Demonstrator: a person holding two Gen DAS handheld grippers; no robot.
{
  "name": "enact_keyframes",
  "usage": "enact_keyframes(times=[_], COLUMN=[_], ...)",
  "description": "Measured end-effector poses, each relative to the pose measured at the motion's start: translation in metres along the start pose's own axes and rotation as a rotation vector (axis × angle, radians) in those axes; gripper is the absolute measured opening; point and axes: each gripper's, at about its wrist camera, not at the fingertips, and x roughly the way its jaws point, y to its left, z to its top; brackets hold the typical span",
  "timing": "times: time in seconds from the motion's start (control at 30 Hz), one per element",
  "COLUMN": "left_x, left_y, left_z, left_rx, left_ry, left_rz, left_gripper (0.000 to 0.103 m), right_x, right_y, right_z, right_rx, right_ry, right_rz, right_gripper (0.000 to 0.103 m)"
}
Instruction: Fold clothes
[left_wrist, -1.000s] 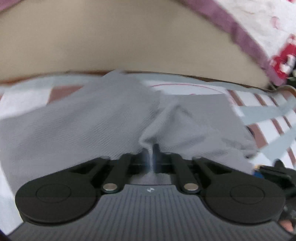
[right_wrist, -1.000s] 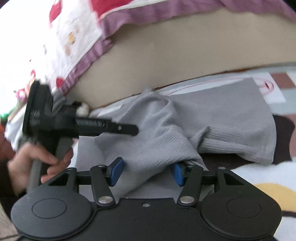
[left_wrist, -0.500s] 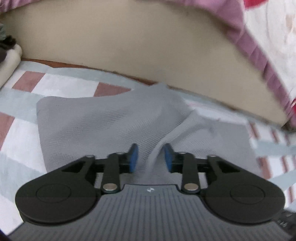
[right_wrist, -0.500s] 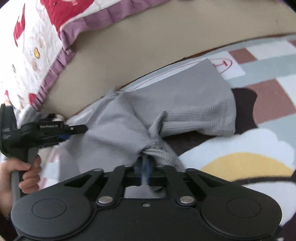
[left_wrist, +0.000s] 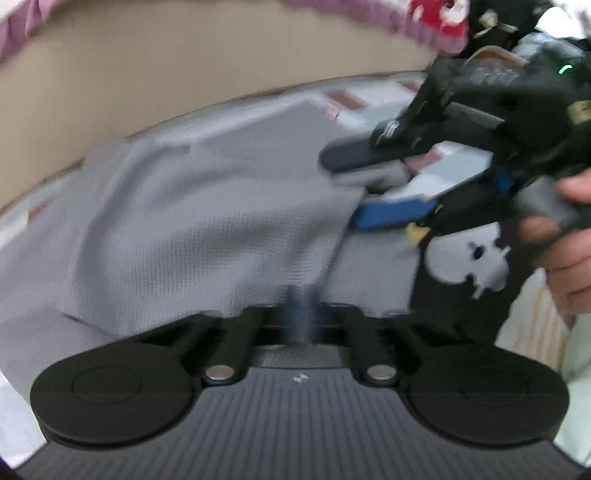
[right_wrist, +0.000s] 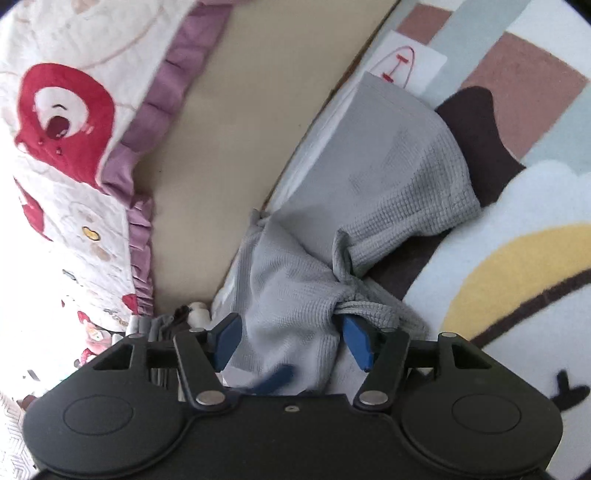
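Between the closed fingers of the left gripper a fold of the grey garment is pinched, apparently to anchor it on the rug, while the right gripper fingers are opening around bunched cloth, seemingly for release.

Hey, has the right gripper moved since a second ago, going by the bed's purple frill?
Yes. The right gripper has rolled: the purple frill, earlier across the top, now runs down the left. Its jaws are opening around the grey garment.
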Motion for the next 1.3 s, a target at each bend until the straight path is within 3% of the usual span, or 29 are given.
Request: enact_keyframes(times=[0.1,0.17,0.3,0.43,0.57,0.67,0.73,0.8,0.93,1.0,1.03,1.07,1.13,1.2,1.23,1.3], left_x=[-0.014,-0.029,-0.028,-0.018,-0.028,-0.044,-0.048,-0.04,-0.013,-0.003,0.002,0.007,0.002,-0.002,-0.004,-0.008], left_y=[0.013,0.029,0.054,0.048,0.04,0.04,0.041,0.047,0.062,0.068,0.071,0.074,0.08,0.083,0.085,0.09], left_z=[0.002,-0.002,-0.007,-0.013,-0.011,0.001,0.012,0.023,0.032,0.028,0.026,0.025,0.016,0.01,0.008,0.003], left_rx=[-0.096,-0.191,-0.294,-0.237,-0.195,-0.197,-0.191,-0.197,-0.248,-0.264,-0.272,-0.28,-0.327,-0.351,-0.361,-0.401], left_ry=[-0.026,-0.05,-0.041,0.041,0.059,-0.006,-0.049,-0.071,-0.035,0.001,0.019,0.037,0.003,-0.019,-0.027,-0.045], left_rz=[-0.024,-0.076,-0.142,-0.146,-0.122,-0.137,-0.098,-0.071,-0.066,-0.071,-0.073,-0.076,-0.074,-0.055,-0.045,-0.037], left_gripper=[0.001,0.001,0.002,0.003,0.004,0.015,0.033,0.036,0.036,0.036,0.036,0.036,0.036,0.036,0.036,0.036], right_x=[0.002,0.002,-0.006,-0.02,-0.05,-0.062,-0.057,-0.047,-0.017,-0.004,-0.002,0.0,0.003,0.004,0.005,0.003], right_y=[0.003,0.002,-0.003,-0.003,0.004,0.0,-0.002,-0.004,-0.006,-0.014,-0.02,-0.025,-0.037,-0.028,-0.022,0.01], right_z=[-0.002,-0.004,-0.008,-0.008,-0.003,0.007,0.012,0.017,0.024,0.031,0.037,0.042,0.051,0.056,0.058,0.054], right_rx=[-0.003,-0.003,-0.029,-0.043,-0.093,-0.083,-0.067,-0.063,-0.082,-0.038,0.009,0.055,0.112,0.024,-0.03,-0.269], right_ry=[-0.019,-0.037,-0.048,-0.053,-0.138,-0.193,-0.22,-0.229,-0.259,-0.287,-0.301,-0.313,-0.312,-0.305,-0.301,-0.282], right_rz=[-0.035,-0.068,-0.093,-0.102,-0.139,-0.227,-0.318,-0.392,-0.295,-0.22,-0.221,-0.219,-0.177,-0.161,-0.152,-0.11], right_gripper=[0.065,0.052,0.048,0.051,0.066,0.067,0.07,0.071,0.073,0.062,0.037,0.019,0.016,0.014,0.013,0.013])
